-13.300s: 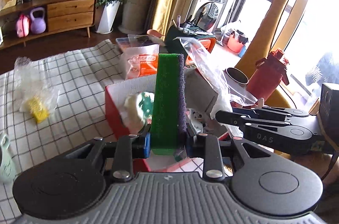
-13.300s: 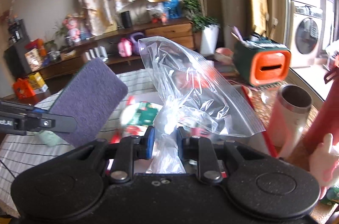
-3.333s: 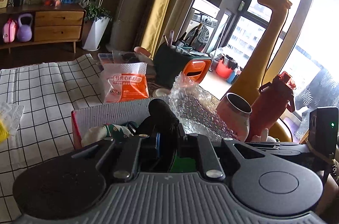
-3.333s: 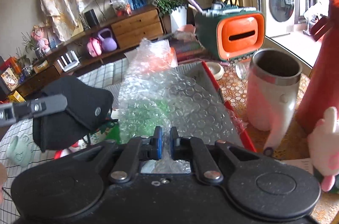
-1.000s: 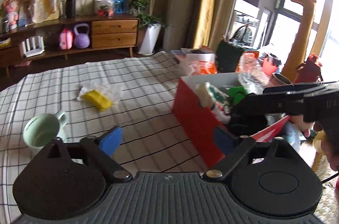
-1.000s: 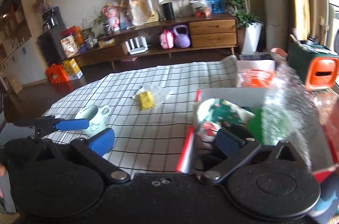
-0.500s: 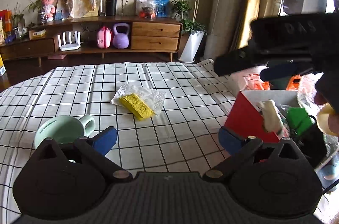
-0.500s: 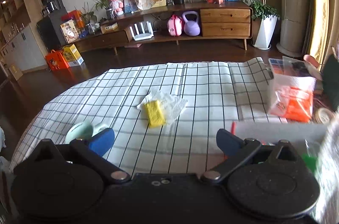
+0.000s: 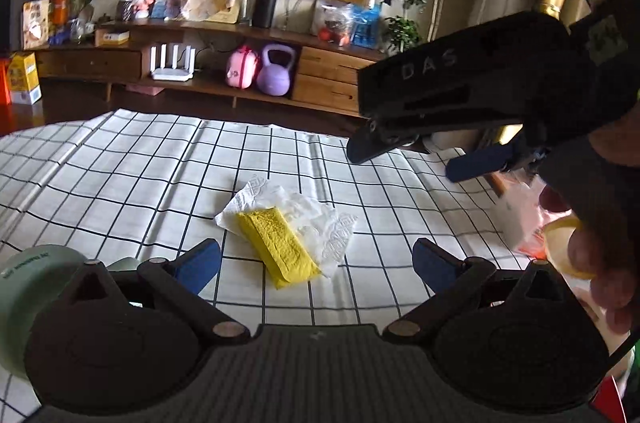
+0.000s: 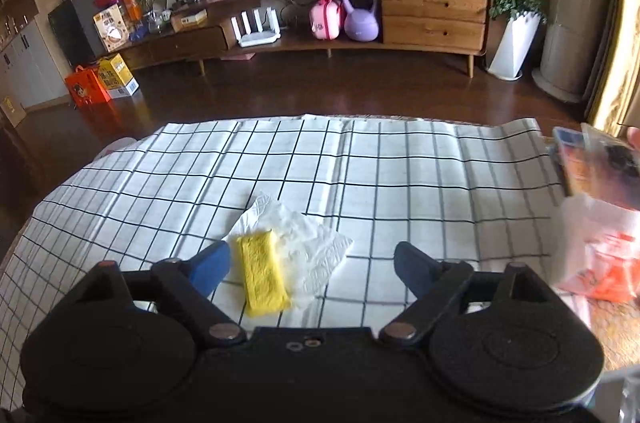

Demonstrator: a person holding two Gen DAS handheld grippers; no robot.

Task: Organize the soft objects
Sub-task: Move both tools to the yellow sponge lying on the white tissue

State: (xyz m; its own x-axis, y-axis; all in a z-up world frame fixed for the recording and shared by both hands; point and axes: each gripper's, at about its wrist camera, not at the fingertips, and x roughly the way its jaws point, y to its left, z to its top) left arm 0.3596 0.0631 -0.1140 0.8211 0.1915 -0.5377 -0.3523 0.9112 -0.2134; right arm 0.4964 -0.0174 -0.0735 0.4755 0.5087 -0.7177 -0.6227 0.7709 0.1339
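A yellow folded cloth lies on a crumpled white paper towel on the checked tablecloth. My left gripper hangs open just in front of it, nothing between its blue pads. My right gripper hovers at the upper right of the left wrist view, held by a hand. From the right wrist, the right gripper is open with its jaws closing. The yellow cloth and paper towel lie below the gap, near the left pad, untouched.
A pale green mug stands on the cloth at the far left, beside my left gripper. An orange and white packet lies at the table's right edge. Beyond the table are dark floor and a wooden sideboard.
Both views have swung left, away from the red box, which has left view. The yellow cloth and paper towel now sit close under both grippers. The right jaws have narrowed a little.
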